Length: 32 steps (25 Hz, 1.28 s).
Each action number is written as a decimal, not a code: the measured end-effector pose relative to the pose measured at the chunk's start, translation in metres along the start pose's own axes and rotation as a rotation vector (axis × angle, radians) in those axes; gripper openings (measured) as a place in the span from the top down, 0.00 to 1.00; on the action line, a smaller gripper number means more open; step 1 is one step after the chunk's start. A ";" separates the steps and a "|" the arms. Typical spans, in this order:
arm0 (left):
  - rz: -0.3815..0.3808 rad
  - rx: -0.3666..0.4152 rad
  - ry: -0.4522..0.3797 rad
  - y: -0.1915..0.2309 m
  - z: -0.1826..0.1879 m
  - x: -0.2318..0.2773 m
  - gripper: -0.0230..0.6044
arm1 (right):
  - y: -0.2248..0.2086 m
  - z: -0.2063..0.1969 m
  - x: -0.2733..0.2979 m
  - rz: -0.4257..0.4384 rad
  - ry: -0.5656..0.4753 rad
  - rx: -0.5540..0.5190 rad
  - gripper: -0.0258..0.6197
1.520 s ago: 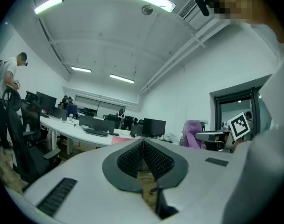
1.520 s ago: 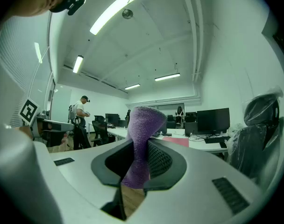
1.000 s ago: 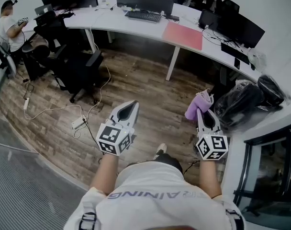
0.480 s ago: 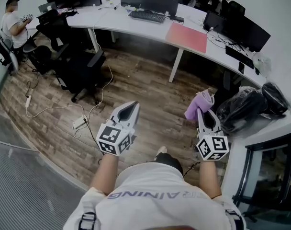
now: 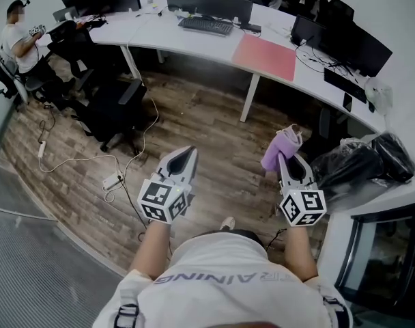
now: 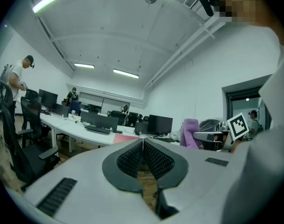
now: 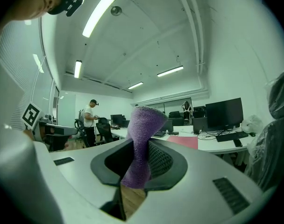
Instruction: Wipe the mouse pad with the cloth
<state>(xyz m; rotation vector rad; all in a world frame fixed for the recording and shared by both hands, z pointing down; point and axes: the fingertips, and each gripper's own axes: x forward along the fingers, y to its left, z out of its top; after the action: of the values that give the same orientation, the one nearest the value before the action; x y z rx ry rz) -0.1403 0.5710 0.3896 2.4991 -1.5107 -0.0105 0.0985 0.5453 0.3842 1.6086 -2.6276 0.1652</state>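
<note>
On the desk (image 5: 194,38) lies 1 pink mouse pad (image 5: 265,57); right gripper (image 5: 284,161) pinches 1 purple cloth (image 5: 279,146), left gripper (image 5: 189,152) closed empty.

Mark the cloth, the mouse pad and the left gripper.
cloth (image 5: 277,150): head view, middle of purple fold.
mouse pad (image 5: 265,55): head view, centre of pink surface.
left gripper (image 5: 190,152): head view, tip of shut claw.
</note>
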 end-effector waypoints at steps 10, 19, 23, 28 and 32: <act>-0.023 -0.016 0.027 -0.032 -0.015 0.091 0.91 | -0.087 -0.012 0.025 0.001 0.030 0.039 0.81; -0.083 -0.009 0.045 -0.039 -0.017 0.161 0.91 | -0.136 -0.018 0.046 -0.029 0.042 0.053 0.81; -0.104 -0.001 0.050 -0.034 -0.010 0.190 0.91 | -0.154 -0.014 0.066 -0.038 0.038 0.061 0.81; -0.112 0.000 0.045 -0.008 0.006 0.221 0.91 | -0.159 -0.004 0.105 -0.035 0.040 0.050 0.81; -0.121 0.009 0.044 0.017 0.018 0.243 0.91 | -0.161 0.004 0.141 -0.026 0.033 0.062 0.81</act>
<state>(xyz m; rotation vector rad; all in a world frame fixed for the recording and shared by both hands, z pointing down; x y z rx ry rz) -0.0427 0.3472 0.4017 2.5766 -1.3439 0.0321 0.1782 0.3476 0.4050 1.6428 -2.6007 0.2725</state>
